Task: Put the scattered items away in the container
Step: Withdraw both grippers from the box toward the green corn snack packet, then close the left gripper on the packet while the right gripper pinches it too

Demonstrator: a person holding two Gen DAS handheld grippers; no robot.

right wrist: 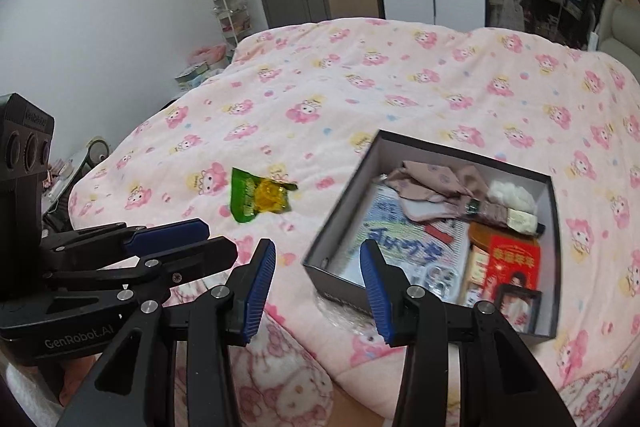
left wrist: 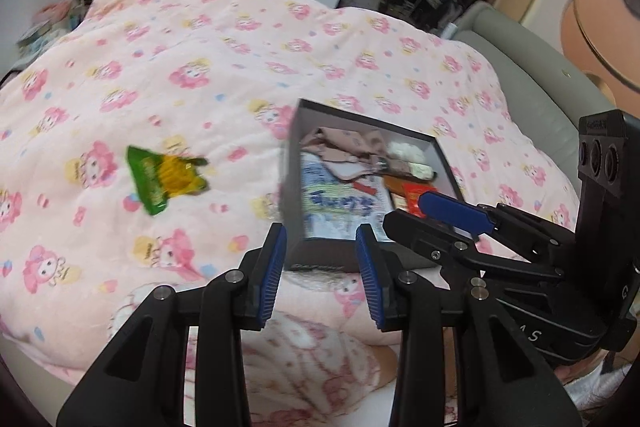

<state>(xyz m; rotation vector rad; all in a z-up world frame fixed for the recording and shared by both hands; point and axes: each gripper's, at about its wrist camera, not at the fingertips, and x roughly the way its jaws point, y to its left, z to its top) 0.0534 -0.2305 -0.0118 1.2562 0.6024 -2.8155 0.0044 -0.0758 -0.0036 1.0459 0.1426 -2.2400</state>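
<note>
A green and yellow snack packet [left wrist: 166, 177] lies alone on the pink bedspread, left of the box; it also shows in the right wrist view [right wrist: 258, 199]. A dark open box [left wrist: 320, 253] holds cloth, a booklet, a red packet and other items; in the right wrist view the box [right wrist: 554, 211] sits at the right. My left gripper [left wrist: 322, 275] is open and empty, just in front of the box's near wall. My right gripper [right wrist: 316, 291] is open and empty, near the box's left corner. Each gripper shows in the other's view.
The pink patterned bedspread [right wrist: 360, 95] covers the bed. A grey padded headboard [left wrist: 532, 83] runs along the right. A white shelf rack [right wrist: 232, 15], a door and wardrobes stand behind the bed.
</note>
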